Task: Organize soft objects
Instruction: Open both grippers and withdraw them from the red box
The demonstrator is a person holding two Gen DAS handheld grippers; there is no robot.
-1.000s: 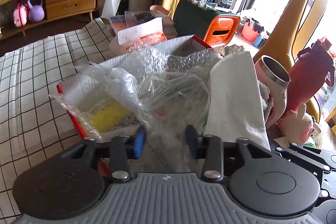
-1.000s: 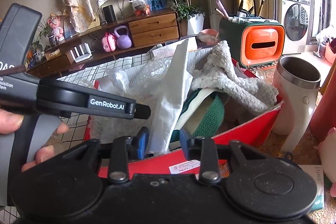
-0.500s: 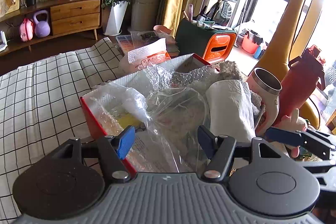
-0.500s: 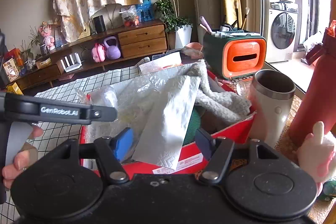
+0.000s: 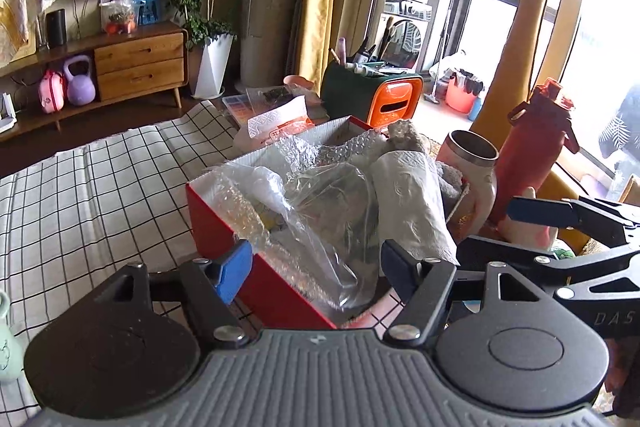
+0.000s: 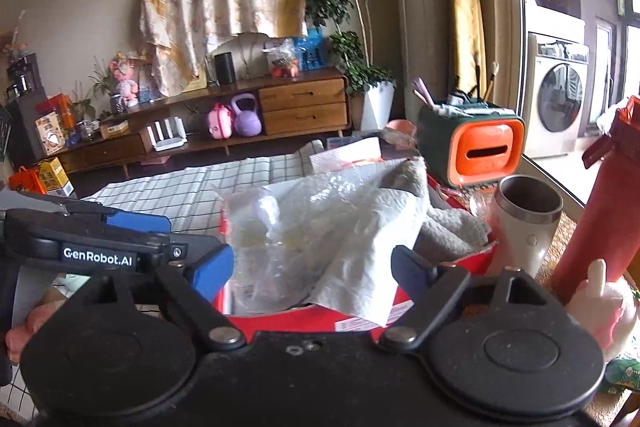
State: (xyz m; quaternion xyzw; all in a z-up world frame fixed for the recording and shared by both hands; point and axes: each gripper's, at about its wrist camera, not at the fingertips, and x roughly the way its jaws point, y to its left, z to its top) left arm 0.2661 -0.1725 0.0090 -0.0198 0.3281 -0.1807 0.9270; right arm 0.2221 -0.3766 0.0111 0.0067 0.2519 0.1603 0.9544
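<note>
Both sets of jaws stand apart and empty: the left gripper and the right gripper have just been opening, and nothing is pinched between either pair, though the soft pile shows through both gaps. That pile sits in the red box on the checked tabletop: bubble wrap at the back, a clear plastic bag spilling over the near wall, a white paper towel draped across the front edge, and a grey fleecy cloth behind it. To my eye the step in hand is letting go and drawing clear, and it is done well by lifting straight away with the jaws wide, so no blue pad snags the towel or the bag's loose film and drags it back out. Both overhang the rim, so they may want tucking in. Space is tight: the two grippers sit close together, and just beside the box stand a steel cup and a tall red bottle, either easy to knock. An orange and green organiser stands behind the box.
</note>
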